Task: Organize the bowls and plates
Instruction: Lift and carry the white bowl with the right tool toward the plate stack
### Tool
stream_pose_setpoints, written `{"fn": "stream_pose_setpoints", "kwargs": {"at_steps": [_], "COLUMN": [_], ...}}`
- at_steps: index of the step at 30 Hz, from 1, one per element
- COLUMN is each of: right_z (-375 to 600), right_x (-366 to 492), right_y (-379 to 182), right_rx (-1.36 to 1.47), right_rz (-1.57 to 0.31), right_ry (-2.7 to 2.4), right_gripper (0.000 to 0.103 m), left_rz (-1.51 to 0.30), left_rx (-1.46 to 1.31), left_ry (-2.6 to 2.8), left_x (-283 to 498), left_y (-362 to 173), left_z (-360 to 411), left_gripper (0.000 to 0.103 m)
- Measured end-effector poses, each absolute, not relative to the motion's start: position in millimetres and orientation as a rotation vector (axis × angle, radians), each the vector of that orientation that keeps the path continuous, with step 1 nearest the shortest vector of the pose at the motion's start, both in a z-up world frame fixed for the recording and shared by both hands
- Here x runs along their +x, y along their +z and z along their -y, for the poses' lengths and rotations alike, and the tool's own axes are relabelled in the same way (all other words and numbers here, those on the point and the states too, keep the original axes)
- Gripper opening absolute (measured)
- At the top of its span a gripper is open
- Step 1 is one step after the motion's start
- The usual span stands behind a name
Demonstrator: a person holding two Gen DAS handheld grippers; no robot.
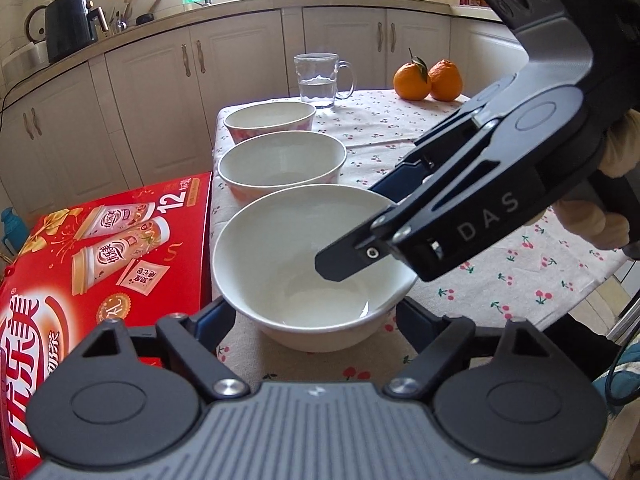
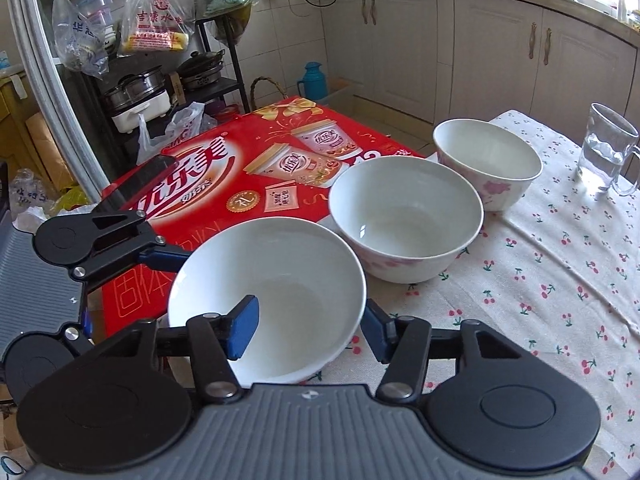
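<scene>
Three white bowls stand in a row on the cherry-print tablecloth (image 1: 500,264). The nearest plain bowl (image 1: 304,264) also shows in the right wrist view (image 2: 280,280). Behind it are a middle bowl (image 1: 282,164) (image 2: 404,216) and a far flowered bowl (image 1: 270,118) (image 2: 486,160). My left gripper (image 1: 314,316) is open, its fingers on either side of the nearest bowl's base. My right gripper (image 2: 310,330) is open, straddling that bowl's right rim: one blue pad (image 2: 242,330) inside, one pad (image 2: 378,334) outside. The right gripper also shows in the left wrist view (image 1: 360,236).
A red drink carton (image 1: 104,256) (image 2: 240,184) lies against the table's left edge. A glass mug of water (image 1: 320,80) (image 2: 604,152) and two oranges (image 1: 428,78) stand at the far end. Kitchen cabinets and a cluttered rack lie beyond.
</scene>
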State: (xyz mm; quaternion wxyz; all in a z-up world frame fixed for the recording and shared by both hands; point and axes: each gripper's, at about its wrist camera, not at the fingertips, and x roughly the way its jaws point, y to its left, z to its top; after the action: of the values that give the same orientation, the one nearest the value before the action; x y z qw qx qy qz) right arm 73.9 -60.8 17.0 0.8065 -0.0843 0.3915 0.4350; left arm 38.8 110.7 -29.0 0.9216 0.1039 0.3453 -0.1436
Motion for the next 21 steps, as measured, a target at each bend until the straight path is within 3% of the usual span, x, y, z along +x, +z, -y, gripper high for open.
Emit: {"fn": "stream_pose_setpoints", "kwargs": {"at_steps": [21], "right_z": [93.4], "right_x": [62.7], "right_y": [28.5], "right_rx": [-0.152], "right_rz": [-0.833], "right_ry": [0.907], "right_gripper": [0.062], "left_rz": [-0.698], "left_rx": [0.288], "left_ry": [-0.371], "left_x": [33.9], "left_y": [-11.9], "left_z": [-80.1], "left_gripper": [0.086]}}
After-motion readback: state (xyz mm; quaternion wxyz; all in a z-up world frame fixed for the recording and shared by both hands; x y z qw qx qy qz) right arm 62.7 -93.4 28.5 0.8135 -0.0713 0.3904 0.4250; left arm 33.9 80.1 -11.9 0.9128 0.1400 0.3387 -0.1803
